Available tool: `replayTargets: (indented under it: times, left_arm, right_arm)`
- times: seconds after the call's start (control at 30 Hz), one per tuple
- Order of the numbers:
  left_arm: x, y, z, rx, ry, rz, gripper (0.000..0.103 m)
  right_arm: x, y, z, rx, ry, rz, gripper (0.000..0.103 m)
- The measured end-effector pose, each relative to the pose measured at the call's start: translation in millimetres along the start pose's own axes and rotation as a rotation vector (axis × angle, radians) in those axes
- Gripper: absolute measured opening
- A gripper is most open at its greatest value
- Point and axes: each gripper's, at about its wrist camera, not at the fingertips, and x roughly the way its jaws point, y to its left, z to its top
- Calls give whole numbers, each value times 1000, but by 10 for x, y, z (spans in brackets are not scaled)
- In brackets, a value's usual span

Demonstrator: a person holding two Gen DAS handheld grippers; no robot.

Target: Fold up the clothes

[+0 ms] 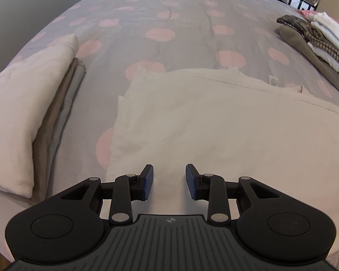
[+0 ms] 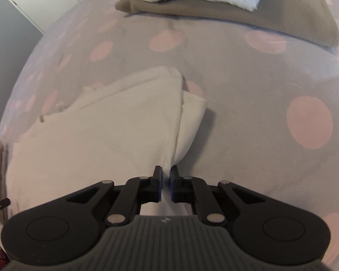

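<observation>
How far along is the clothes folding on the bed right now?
Done: a folded stack lies at the left. In hand: the white garment, partly folded; the right gripper pinches its edge, while the left gripper is open above it. Left: finishing this fold, then the loose pile at the right.

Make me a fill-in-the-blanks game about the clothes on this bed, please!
1. The bedspread is grey with ____ dots.
2. The right gripper is shut on the ____ cloth.
3. The left gripper hangs over that cloth with its jaws ____.
4. In the left wrist view, the pile of folded clothes sits at the far ____.

Missing words: pink; white; open; right
</observation>
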Motion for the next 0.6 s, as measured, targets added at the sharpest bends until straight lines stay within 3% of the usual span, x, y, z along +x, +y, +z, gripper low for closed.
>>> replayTargets:
  times: [0.37,0.6]
  left_arm:
    - [-254,295,-95,-44,-53,-81,29]
    - [-357,374,-118,-43,-89,-165,16]
  right_arm:
    - [-502,1139,-21,-97,-52,232,8]
    - [-535,1934,-55,-171,-33,362,8]
